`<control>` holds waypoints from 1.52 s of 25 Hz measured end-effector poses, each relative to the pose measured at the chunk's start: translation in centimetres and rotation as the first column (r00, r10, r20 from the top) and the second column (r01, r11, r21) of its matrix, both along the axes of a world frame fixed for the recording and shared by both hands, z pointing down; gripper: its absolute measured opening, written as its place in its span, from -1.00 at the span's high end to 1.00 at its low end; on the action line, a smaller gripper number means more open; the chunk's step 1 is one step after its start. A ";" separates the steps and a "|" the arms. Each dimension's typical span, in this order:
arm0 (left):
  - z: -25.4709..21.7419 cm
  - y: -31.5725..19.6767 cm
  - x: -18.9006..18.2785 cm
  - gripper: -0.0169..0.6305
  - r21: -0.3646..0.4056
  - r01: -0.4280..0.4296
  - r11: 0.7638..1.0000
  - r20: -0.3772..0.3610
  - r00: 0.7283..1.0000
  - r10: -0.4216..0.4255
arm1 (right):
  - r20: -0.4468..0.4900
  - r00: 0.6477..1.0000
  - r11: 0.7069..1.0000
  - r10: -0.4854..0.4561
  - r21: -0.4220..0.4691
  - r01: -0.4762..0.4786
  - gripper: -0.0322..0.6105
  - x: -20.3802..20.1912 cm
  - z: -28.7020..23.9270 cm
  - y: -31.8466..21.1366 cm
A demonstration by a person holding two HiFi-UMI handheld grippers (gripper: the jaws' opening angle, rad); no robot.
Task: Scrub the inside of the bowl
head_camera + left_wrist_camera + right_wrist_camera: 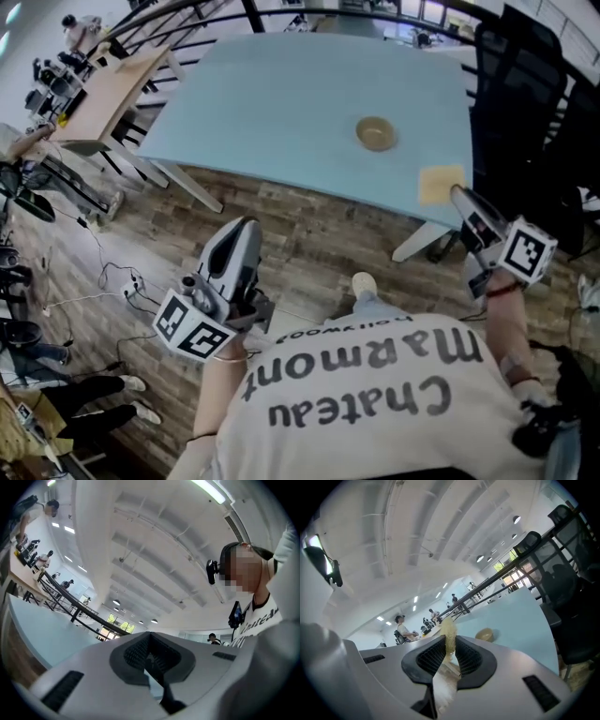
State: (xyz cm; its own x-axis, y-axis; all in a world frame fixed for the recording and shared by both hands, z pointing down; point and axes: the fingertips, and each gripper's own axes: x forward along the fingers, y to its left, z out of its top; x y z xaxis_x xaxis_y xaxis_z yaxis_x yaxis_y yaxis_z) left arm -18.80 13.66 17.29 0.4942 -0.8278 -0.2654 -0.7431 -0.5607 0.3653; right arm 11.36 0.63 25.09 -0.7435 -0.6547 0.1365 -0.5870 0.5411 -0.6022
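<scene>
A small tan bowl (376,133) stands alone on the light blue table (281,103), toward its right side. My right gripper (458,194) is shut on a thin yellow scrubbing pad (441,184), held at the table's near right corner, short of the bowl. In the right gripper view the pad (449,637) stands edge-on between the jaws, with the bowl (485,633) beyond. My left gripper (246,229) hangs over the wooden floor in front of the table, shut and empty. Its own view (150,654) looks up at the ceiling.
A black office chair (511,103) stands at the table's right side. A wooden desk (103,94) stands to the left, with cables and a power strip (129,287) on the floor. People stand far off in the hall.
</scene>
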 end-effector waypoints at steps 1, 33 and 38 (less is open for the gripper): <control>0.2 -0.8 -0.4 0.95 0.017 -0.005 1.000 -0.019 1.000 0.006 | 0.002 1.000 1.000 -0.011 0.000 0.011 0.67 -0.5 0.8 -1.2; 8.2 -27.1 -1.3 0.94 -0.261 0.172 0.950 0.081 0.984 -0.156 | -0.034 0.980 0.963 -0.196 -0.195 0.186 0.67 -4.9 11.6 -24.3; 14.6 -30.7 1.0 0.94 -0.461 0.130 0.878 0.113 0.990 -0.087 | 0.040 0.981 0.951 -0.191 -0.239 0.195 0.67 -7.0 15.1 -26.4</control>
State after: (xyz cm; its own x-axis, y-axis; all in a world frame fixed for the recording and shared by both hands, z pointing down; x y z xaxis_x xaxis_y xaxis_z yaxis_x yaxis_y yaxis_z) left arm -17.84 -17.08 31.85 0.3972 -0.8947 0.2041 -0.8299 -0.2553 0.4961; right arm 4.38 -25.75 40.20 -0.8556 -0.4480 0.2593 -0.4751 0.4807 -0.7370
